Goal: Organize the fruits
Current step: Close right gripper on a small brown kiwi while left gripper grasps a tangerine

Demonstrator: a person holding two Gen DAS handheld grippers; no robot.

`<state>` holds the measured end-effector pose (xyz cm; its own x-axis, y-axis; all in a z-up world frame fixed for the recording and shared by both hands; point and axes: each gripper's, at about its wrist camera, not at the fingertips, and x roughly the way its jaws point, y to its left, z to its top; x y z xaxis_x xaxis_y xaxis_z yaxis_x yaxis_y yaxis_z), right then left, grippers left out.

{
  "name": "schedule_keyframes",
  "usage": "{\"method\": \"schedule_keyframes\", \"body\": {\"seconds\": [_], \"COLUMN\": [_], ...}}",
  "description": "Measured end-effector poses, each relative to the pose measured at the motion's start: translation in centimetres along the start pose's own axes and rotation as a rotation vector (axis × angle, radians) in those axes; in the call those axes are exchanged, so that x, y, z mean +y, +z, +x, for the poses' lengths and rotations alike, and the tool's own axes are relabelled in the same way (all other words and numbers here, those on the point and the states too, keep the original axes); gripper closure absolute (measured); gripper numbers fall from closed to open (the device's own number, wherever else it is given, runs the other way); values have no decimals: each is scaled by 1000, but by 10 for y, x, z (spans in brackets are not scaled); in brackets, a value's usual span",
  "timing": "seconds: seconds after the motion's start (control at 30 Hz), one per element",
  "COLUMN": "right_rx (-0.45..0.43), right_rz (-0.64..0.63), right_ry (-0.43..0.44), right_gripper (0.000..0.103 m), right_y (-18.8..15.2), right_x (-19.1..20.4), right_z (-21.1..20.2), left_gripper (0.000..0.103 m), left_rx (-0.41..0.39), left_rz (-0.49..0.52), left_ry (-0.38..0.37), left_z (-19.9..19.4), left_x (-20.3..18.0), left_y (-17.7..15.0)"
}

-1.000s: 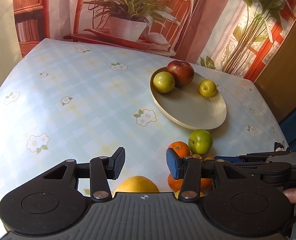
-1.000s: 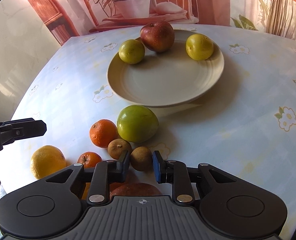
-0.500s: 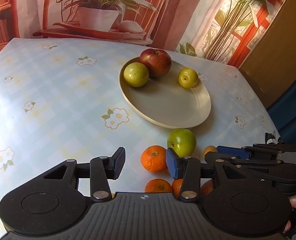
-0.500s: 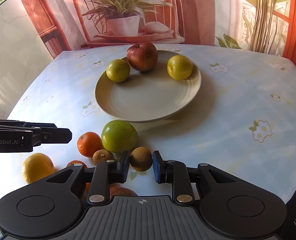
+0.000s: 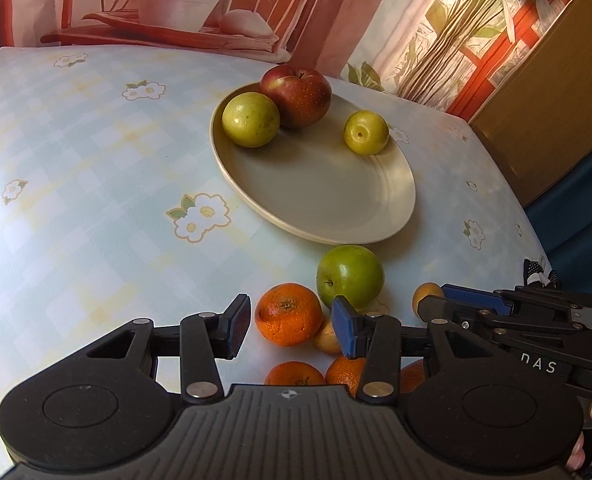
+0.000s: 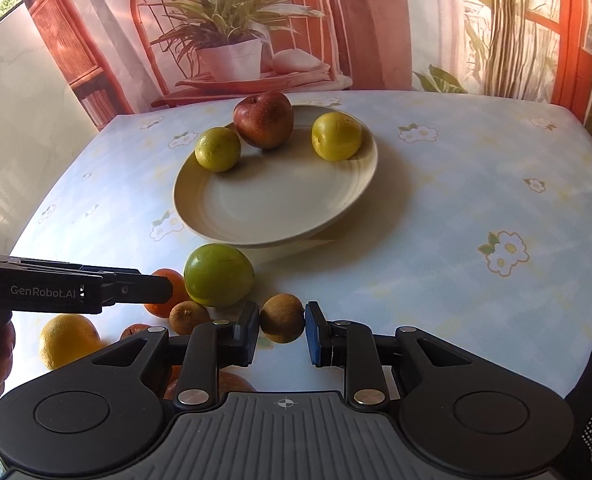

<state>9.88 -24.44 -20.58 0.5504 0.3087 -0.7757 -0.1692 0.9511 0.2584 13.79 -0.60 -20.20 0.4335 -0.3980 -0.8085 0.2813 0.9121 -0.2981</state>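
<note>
Tongs, left [image 5: 291, 326]: jaws wide apart, empty, hovering over tangerine [image 5: 288, 314] near green apple [image 5: 350, 276]. Plate [image 5: 336, 200], smooth cream ceramic, carries red apple [image 5: 296, 94] and two yellow-green fruits. Counter [image 5: 75, 160]: glossy floral cloth.

Right tongs [image 6: 282, 326]: pads bracket brown fruit [image 6: 281, 323], round, rough, matte; contact on both sides unclear, grip cannot be told. Orange [image 6: 67, 340] loose nearby. Step looks like pickup; next likely squeeze, lift, carry to plate, set down gently.

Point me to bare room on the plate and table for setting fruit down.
The plate has a bare near half, in front of the red apple and both yellow-green fruits. The tablecloth right of the plate is bare too. It is crowded near the plate's front rim: green apple, oranges, brown fruits and both hand-held grippers.
</note>
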Motion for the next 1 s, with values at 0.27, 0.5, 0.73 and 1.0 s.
{"method": "schedule_keyframes", "body": {"seconds": [0.27, 0.5, 0.73, 1.0], "right_rx": [4, 7, -6, -51], "right_rz": [3, 7, 10, -14], "right_ry": [-3, -4, 3, -1], "right_gripper": [81, 81, 81, 81], "right_y": [-1, -1, 1, 18], "right_x": [-1, -3, -6, -8], "right_z": [2, 3, 0, -10], "left_gripper": [57, 61, 62, 62], "left_rx": [12, 12, -18, -110], "left_rz": [29, 59, 72, 72], "left_ry": [19, 18, 55, 81], "left_z": [11, 11, -2, -27], "left_x": [-4, -3, -3, 1], "left_y": [2, -4, -4, 19]}}
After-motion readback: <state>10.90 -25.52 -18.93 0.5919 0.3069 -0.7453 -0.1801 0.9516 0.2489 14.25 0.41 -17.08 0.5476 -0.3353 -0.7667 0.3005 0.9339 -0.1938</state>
